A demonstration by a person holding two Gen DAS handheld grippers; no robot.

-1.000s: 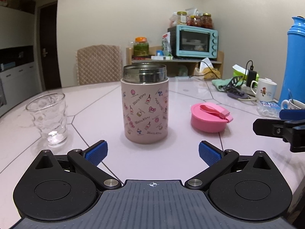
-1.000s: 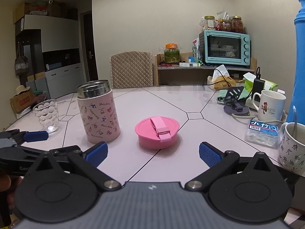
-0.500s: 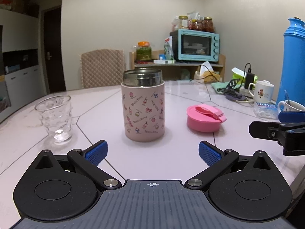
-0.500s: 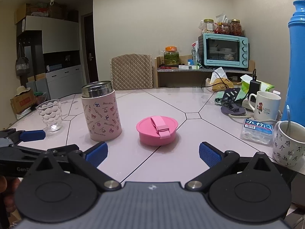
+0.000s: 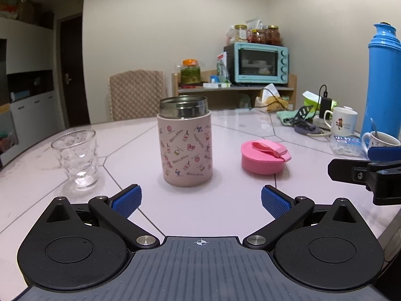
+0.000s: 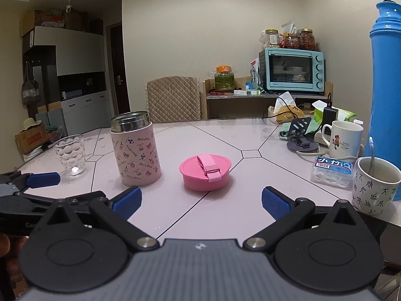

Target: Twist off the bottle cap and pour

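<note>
A pink printed bottle (image 5: 186, 148) with a bare steel mouth stands upright on the table, cap off; it also shows in the right wrist view (image 6: 135, 148). Its pink cap (image 5: 264, 156) lies flat to its right, also seen in the right wrist view (image 6: 205, 175). A clear glass (image 5: 75, 158) stands left of the bottle, also in the right wrist view (image 6: 71, 155). My left gripper (image 5: 199, 200) is open and empty, a short way in front of the bottle. My right gripper (image 6: 201, 200) is open and empty, in front of the cap.
A tall blue thermos (image 5: 383, 82) stands at the right edge, with a white mug (image 6: 344, 139), a patterned cup holding a spoon (image 6: 374, 184) and a small plastic box (image 6: 332, 171) near it. A charger and cables (image 6: 303, 135) lie behind. A chair (image 6: 173, 100) stands at the far side.
Both grippers have drawn back and risen a little from the table; bottle, cap and glass look smaller and have not moved. Both stay open.
</note>
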